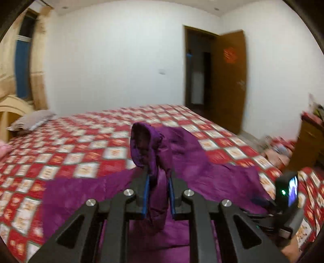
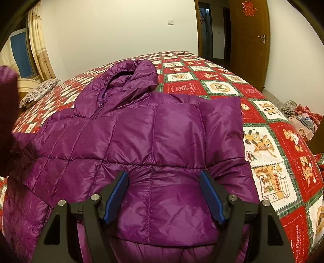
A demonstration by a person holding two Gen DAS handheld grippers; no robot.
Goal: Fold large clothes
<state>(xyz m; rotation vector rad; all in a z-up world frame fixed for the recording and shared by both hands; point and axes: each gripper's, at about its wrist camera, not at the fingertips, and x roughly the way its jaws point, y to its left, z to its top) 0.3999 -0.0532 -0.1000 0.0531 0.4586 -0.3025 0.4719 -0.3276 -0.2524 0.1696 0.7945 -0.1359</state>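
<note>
The bed point(image 2: 263, 125) is largely covered by the purple jacket point(image 2: 162, 131), hood toward a striped pillow point(image 2: 38, 91); quilt is left bare rightward. A jacket fold is pinched, lifted, by the left hand-held gripper point(image 1: 159, 178). The right hand-held gripper point(image 2: 163, 194) is held spread above the hem.

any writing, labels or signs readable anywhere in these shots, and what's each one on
"囍": red paper cutout on the wooden door; only a red blur in the left wrist view.
"Memories": probably, white lettering on a red square of the quilt; the rest is cut off.
Other lettering on the quilt squares: too small or warped to read.
Purple jacket: no label or brand visible.
</note>
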